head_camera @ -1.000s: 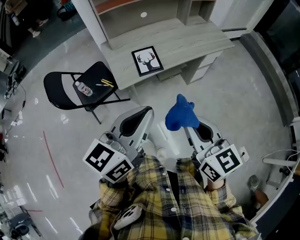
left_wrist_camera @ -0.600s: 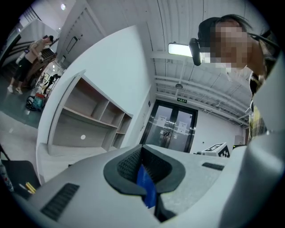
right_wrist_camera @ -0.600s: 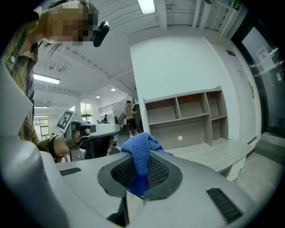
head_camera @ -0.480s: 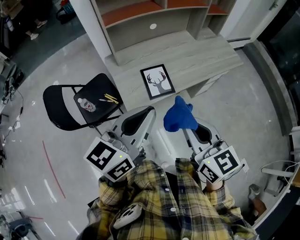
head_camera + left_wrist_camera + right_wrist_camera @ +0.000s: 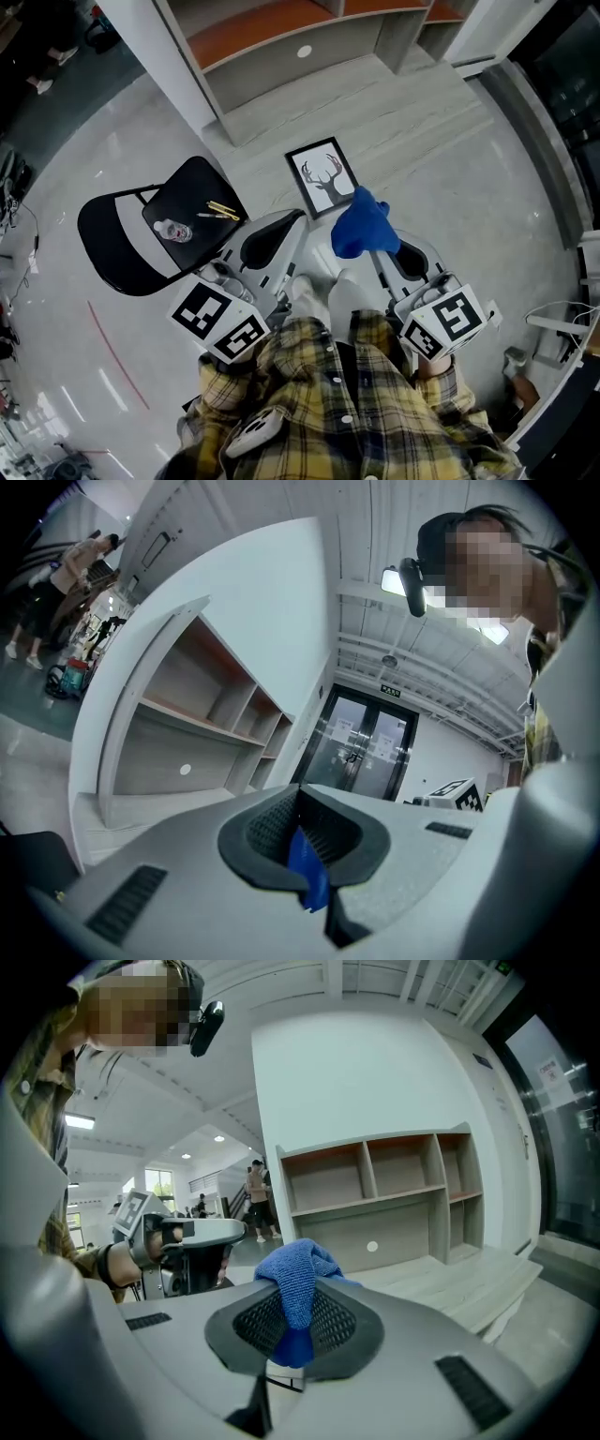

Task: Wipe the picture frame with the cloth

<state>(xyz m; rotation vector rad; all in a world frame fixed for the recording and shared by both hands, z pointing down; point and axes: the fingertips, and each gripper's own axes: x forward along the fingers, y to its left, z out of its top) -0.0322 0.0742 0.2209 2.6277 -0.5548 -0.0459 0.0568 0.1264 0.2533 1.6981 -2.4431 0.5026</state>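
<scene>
A pale wood-grain desk [image 5: 422, 103] stands ahead of the left gripper [image 5: 298, 219]. The picture frame [image 5: 327, 176] lies flat on it, just beyond that gripper's tip. To the gripper's left, a black folding chair [image 5: 122, 234] on the grey floor [image 5: 75, 356] carries a bottle [image 5: 173, 230] and yellow pens [image 5: 222, 210].

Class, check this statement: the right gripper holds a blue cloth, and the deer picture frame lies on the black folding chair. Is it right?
One detail is wrong. The right gripper does hold the blue cloth, but the deer picture frame lies on the pale wooden desk, not on the black folding chair. The head view shows it.
</scene>
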